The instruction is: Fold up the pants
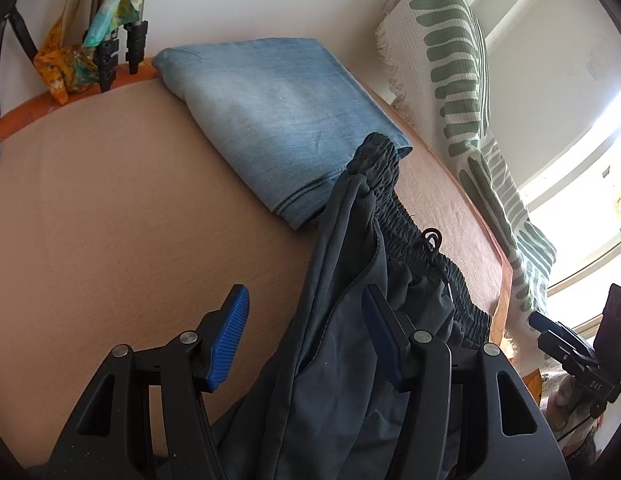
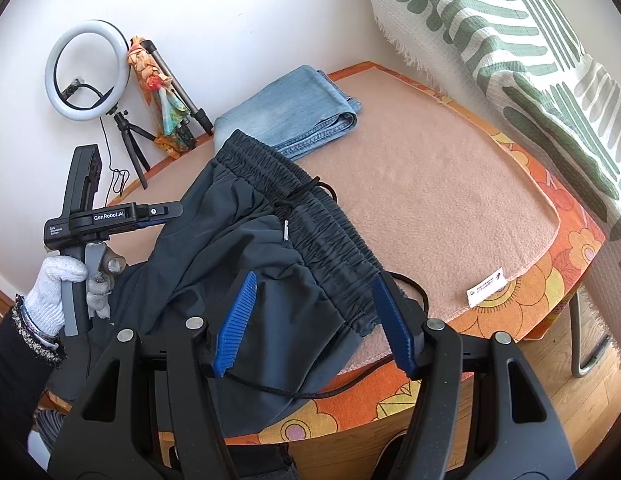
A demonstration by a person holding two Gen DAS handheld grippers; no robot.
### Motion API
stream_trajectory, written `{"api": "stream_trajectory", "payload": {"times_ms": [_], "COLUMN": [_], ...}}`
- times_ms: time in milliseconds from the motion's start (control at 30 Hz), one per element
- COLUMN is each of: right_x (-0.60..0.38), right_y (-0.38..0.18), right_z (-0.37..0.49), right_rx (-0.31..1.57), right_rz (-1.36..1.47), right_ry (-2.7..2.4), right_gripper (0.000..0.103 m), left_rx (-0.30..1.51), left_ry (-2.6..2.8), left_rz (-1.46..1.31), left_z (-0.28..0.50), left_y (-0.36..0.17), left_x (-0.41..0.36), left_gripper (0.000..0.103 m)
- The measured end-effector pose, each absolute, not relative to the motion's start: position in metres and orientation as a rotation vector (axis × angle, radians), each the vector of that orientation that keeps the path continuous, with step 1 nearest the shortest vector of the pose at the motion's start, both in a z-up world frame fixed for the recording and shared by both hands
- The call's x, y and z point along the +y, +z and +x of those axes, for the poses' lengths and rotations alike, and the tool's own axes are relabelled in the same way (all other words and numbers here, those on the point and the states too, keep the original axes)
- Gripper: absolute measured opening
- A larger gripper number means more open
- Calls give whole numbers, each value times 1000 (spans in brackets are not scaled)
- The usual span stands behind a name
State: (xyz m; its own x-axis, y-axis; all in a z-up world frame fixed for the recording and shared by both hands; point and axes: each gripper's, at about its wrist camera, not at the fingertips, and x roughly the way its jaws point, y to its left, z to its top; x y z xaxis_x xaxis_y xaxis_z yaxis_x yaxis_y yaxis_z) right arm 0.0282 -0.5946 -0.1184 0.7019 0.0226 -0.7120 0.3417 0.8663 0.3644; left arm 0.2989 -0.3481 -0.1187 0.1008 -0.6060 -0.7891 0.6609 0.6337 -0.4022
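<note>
Two pairs of tongs work over one dark grey pair of pants (image 2: 246, 248), which lies bunched on the near part of the tabletop (image 2: 430, 184) and spills over its front edge. The fabric is thin and matte, creased in soft folds, with a wide black gathered elastic waistband (image 2: 326, 232) running diagonally ahead of the right tongs (image 2: 314, 320); a black drawstring (image 2: 306, 194) is knotted at the middle of the band, and a loose length of cord trails under these tongs toward the table edge. The right tongs stand released, blue ribbed pads apart, poised over the near end of the waistband, and no pad can be seen pressing on the cloth. In the left wrist view the left tongs (image 1: 306, 332) are likewise released, pads spread; a thick fold of the pants rises between them and lies against the right-hand pad, while the left-hand pad stands clear of it. In the right wrist view the left tongs sit to the left of the pants, held by a hand in a white knit glove (image 2: 58, 292). Beyond both tongs a folded pair of light blue jeans (image 1: 270, 116) rests on the pink mat, with the pants' waistband end just in front of its near corner.
</note>
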Motion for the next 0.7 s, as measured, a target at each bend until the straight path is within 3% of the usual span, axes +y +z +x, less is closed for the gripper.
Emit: {"api": "stream_trajectory", "payload": {"times_ms": [167, 200, 233, 267, 300, 700], "right_x": [-622, -625, -627, -629, -630, -642], "right_y": [-142, -145, -146, -146, -146, -144], "right_z": [34, 35, 35, 35, 35, 29], "right_rx": [831, 840, 844, 846, 846, 798], "right_rz": [619, 620, 610, 605, 608, 696], "right_ry": [-210, -221, -233, -240, -241, -232], "right_gripper": [64, 64, 64, 64, 64, 63], "left_rx": [1124, 1113, 1106, 1105, 1090, 925], "left_ry": [-972, -982, -992, -1002, -1006, -1209], "left_rz": [86, 89, 94, 101, 105, 214], "left_z": [294, 293, 292, 292, 290, 219], "left_y": [-126, -126, -127, -128, -127, -74], "left_x": [-360, -362, -364, -367, -368, -379], "left_gripper": [53, 43, 18, 4, 0, 0]}}
